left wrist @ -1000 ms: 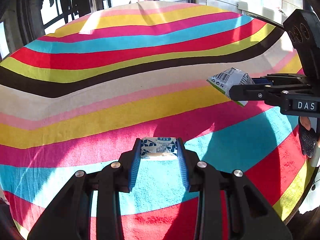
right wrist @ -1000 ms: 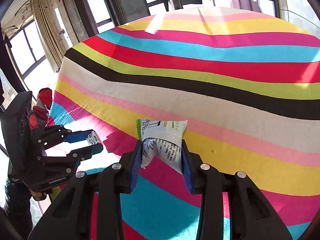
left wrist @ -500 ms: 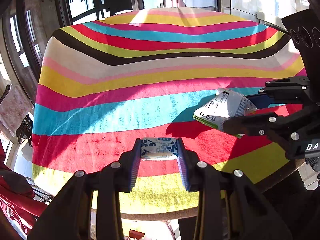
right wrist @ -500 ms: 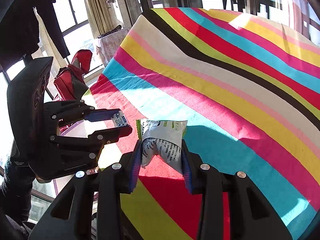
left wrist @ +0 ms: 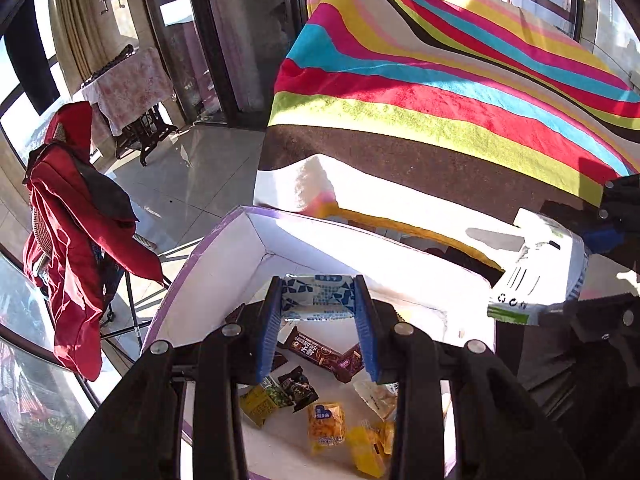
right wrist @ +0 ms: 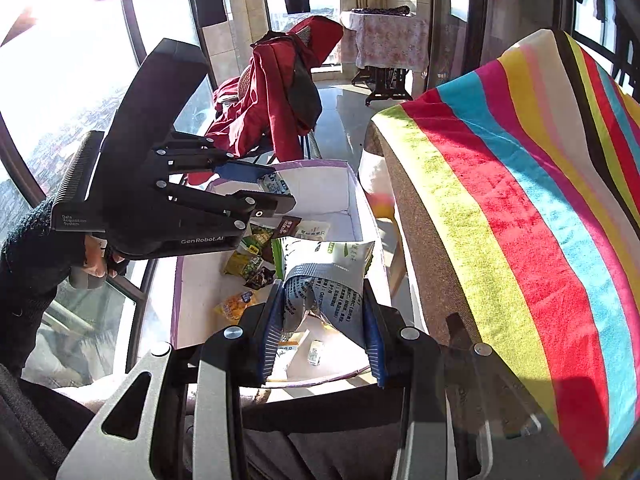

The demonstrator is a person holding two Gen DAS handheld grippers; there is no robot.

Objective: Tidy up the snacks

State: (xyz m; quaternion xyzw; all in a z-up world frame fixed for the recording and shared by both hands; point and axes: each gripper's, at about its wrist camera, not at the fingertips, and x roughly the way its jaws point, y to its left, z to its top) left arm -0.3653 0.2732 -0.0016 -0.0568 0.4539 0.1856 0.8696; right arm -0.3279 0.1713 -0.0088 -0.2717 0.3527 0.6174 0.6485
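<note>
Two packets we are pinching above the white box (left wrist: 224, 264): left gripper (left wrist: 318, 312) squeezing a blue-patterned packet (left wrist: 318, 296), right gripper (right wrist: 324, 320) at three o'clock clamping a green-and-white pouch (right wrist: 326, 276).

In the right wrist view, the left tool (right wrist: 276, 196) is showing "GenRobot.AI" in pale letters along the near edge of its black body, and "Data Acquisition System" in small print on its left end. The green and white packet (right wrist: 328, 280) is carrying lines of small print that cannot be made out. In the left wrist view, the same packet (left wrist: 536, 276) is displaying recycling marks; the brown bar (left wrist: 320, 354) is bearing unreadable print.
</note>
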